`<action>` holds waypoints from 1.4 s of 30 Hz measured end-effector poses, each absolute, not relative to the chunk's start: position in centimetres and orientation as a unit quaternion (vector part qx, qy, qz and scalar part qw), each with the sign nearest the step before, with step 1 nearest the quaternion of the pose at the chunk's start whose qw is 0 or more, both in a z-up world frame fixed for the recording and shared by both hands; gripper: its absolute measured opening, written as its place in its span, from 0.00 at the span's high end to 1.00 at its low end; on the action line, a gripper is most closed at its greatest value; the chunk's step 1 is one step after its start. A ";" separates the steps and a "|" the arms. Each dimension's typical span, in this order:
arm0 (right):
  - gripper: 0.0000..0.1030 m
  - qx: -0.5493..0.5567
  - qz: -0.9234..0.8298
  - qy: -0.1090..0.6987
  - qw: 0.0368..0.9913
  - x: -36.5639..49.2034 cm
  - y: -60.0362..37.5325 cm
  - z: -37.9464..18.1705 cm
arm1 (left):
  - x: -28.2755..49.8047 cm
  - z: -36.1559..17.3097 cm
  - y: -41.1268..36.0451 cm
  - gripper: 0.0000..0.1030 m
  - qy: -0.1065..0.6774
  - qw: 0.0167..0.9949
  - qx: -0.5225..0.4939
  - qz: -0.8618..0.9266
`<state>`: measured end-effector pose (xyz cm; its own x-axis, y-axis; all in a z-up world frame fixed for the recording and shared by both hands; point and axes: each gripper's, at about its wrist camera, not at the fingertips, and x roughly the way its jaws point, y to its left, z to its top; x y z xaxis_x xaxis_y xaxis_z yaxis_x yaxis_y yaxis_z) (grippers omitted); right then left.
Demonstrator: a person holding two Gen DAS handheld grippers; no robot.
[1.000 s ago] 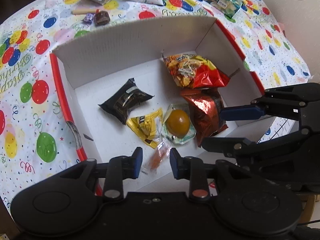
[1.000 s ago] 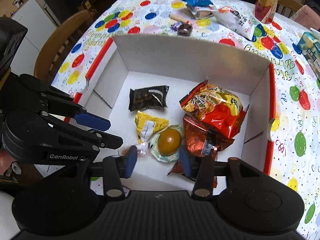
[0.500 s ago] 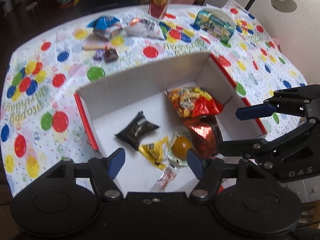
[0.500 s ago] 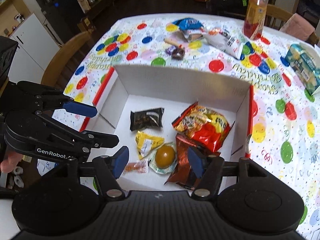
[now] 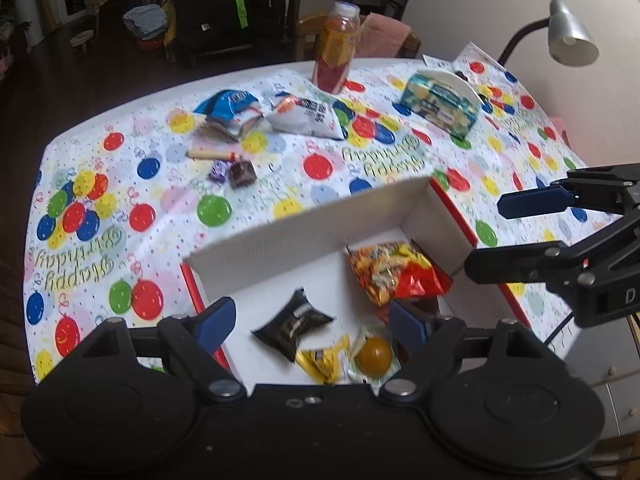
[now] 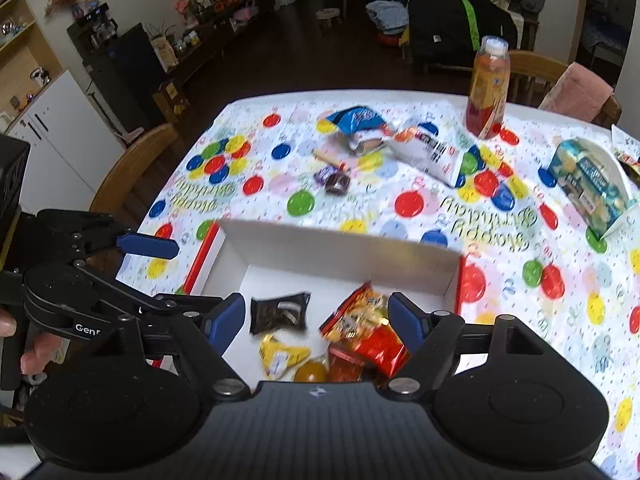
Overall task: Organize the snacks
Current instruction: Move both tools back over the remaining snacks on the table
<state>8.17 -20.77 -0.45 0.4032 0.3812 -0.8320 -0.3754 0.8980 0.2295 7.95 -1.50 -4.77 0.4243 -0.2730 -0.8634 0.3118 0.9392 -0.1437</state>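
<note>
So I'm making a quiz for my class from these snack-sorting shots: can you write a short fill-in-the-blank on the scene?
1. The black snack packet lies inside the white ____.
2. Both the left gripper and the right gripper are ____ and hold nothing.
3. The juice bottle stands ____ on the tablecloth.
4. The blue chip bag lies ____ the box.

Missing words: box; open; upright; outside

"Happy Birthday" on tablecloth [image 5: 76, 264], "Gen" on left gripper [image 6: 88, 330]

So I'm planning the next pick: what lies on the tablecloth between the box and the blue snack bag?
In the left wrist view, two small dark wrapped candies and a stick-shaped snack lie between box and blue bag.
</note>
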 end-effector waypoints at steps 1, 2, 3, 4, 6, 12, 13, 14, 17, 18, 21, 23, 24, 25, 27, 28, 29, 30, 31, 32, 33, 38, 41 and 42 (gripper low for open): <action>0.23 0.002 0.224 0.495 0.839 8.6 -20.9 -0.3 | 8.3 -4.6 -1.5 0.18 0.506 0.845 0.018 -0.171; 0.21 0.002 0.221 0.493 0.842 9.0 -21.1 -0.2 | 8.7 -4.5 -1.5 0.16 0.504 0.847 0.018 -0.168; 0.21 0.003 0.217 0.490 0.844 9.5 -21.3 0.0 | 9.1 -4.3 -1.6 0.16 0.502 0.849 0.018 -0.165; 0.20 0.005 0.215 0.487 0.846 10.0 -21.5 0.2 | 9.4 -4.1 -1.6 0.14 0.500 0.851 0.017 -0.162; 0.20 0.007 0.212 0.484 0.849 11.1 -22.0 0.5 | 10.4 -3.8 -1.6 0.11 0.495 0.855 0.016 -0.154; 0.16 -0.008 0.206 0.471 0.858 14.8 -22.7 1.5 | 13.4 -3.0 -1.4 0.01 0.479 0.868 0.000 -0.130; 0.16 -0.010 0.205 0.468 0.860 15.5 -22.8 1.5 | 13.9 -3.0 -1.4 0.01 0.477 0.870 -0.005 -0.126; 0.16 -0.012 0.205 0.466 0.861 16.1 -22.9 1.5 | 14.5 -3.0 -1.3 0.01 0.475 0.871 -0.011 -0.122; 0.16 -0.014 0.207 0.468 0.859 18.3 -23.3 1.3 | 16.4 -3.2 -0.9 0.01 0.476 0.873 -0.026 -0.105; 0.16 -0.015 0.207 0.470 0.858 19.1 -23.3 1.1 | 17.0 -3.4 -0.8 0.01 0.476 0.873 -0.031 -0.099; 0.16 -0.025 0.212 0.475 0.854 21.4 -23.5 0.4 | 18.9 -3.9 -0.6 0.01 0.479 0.874 -0.040 -0.079; 0.16 -0.030 0.215 0.480 0.850 22.9 -23.5 -0.2 | 20.1 -4.4 -0.6 0.01 0.481 0.873 -0.042 -0.068; 0.16 -0.029 0.219 0.485 0.846 23.7 -23.6 -0.6 | 20.7 -4.7 -0.6 0.01 0.483 0.872 -0.043 -0.063; 0.16 -0.024 0.222 0.493 0.841 24.7 -23.8 -1.1 | 21.2 -5.0 -0.6 0.01 0.486 0.871 -0.044 -0.058; 0.16 -0.016 0.222 0.507 0.833 26.3 -24.1 -1.9 | 22.3 -5.6 -0.6 0.01 0.492 0.868 -0.046 -0.050; 0.16 -0.013 0.222 0.511 0.830 27.1 -24.2 -2.2 | 22.7 -5.9 -0.7 0.01 0.493 0.868 -0.046 -0.046; 0.16 -0.013 0.223 0.514 0.828 27.9 -24.2 -2.5 | 23.2 -6.2 -0.8 0.01 0.495 0.867 -0.046 -0.044; 0.16 -0.014 0.224 0.517 0.826 28.6 -24.2 -2.8 | 23.7 -6.4 -0.9 0.01 0.496 0.866 -0.043 -0.042; 0.16 -0.017 0.225 0.518 0.825 29.3 -24.2 -3.1 | 24.2 -6.7 -0.9 0.01 0.498 0.865 -0.042 -0.039; 0.16 -0.021 0.227 0.520 0.823 29.9 -24.1 -3.4 | 24.7 -7.0 -1.0 0.01 0.500 0.864 -0.041 -0.036; 0.16 -0.025 0.227 0.522 0.822 30.6 -24.0 -3.8 | 25.3 -7.3 -1.0 0.01 0.504 0.862 -0.043 -0.034; 0.16 -0.039 0.225 0.535 0.813 34.1 -23.5 -6.3 | 27.4 -9.3 -1.1 0.01 0.520 0.853 -0.045 -0.021; 0.16 -0.033 0.215 0.537 0.815 36.3 -23.4 -7.8 | 28.6 -10.6 -1.1 0.01 0.533 0.845 -0.048 -0.016; 0.16 -0.032 0.215 0.541 0.813 37.0 -23.3 -8.4 | 28.9 -11.1 -1.0 0.01 0.538 0.841 -0.051 -0.015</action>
<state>37.01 -23.35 -8.36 0.3230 0.3145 -0.8926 -0.3840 0.9056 0.1801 28.94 -1.02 -11.15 0.4206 -0.0797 -0.9038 -0.0297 0.9944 -0.1015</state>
